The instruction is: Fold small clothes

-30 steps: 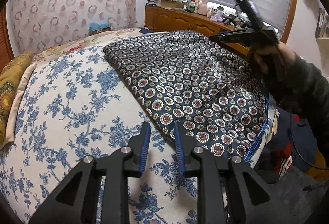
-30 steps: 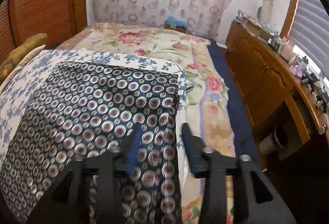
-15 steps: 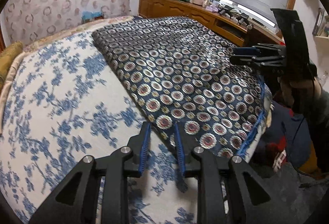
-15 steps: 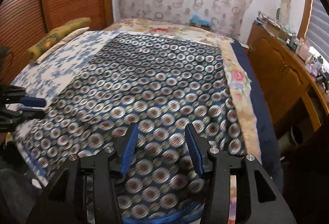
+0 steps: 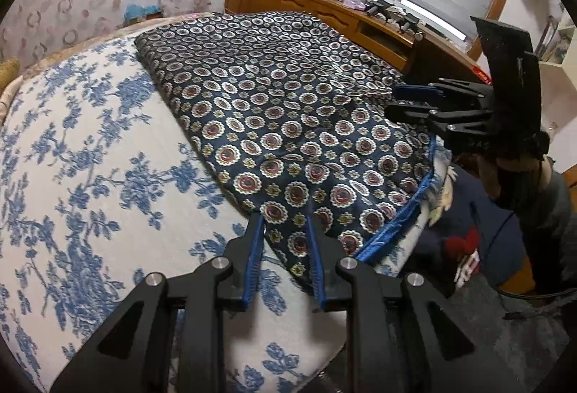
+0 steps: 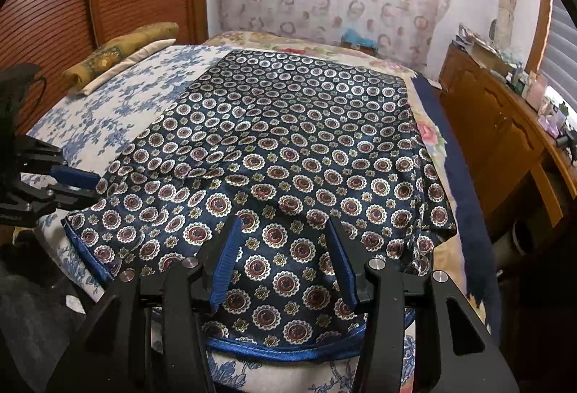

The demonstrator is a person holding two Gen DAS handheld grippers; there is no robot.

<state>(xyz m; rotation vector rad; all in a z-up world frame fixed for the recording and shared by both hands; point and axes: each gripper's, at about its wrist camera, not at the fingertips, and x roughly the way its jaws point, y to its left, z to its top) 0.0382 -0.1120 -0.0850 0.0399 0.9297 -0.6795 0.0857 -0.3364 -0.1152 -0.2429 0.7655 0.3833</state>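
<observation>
The medallion-print cloth lies flat along the bed's foot edge; left gripper, jaws narrowly parted, straddles its near-left corner, right gripper hovers wide over the blue hem.

One patterned dark cloth with a blue hem lies spread at the near edge of the bed. One blue-flowered white cover lies under it, reaching the bed's left edge. One yellow cushion sits at the far left corner. Two grippers show: the left gripper and the right gripper. One wooden dresser stands beside the bed's right edge.
</observation>
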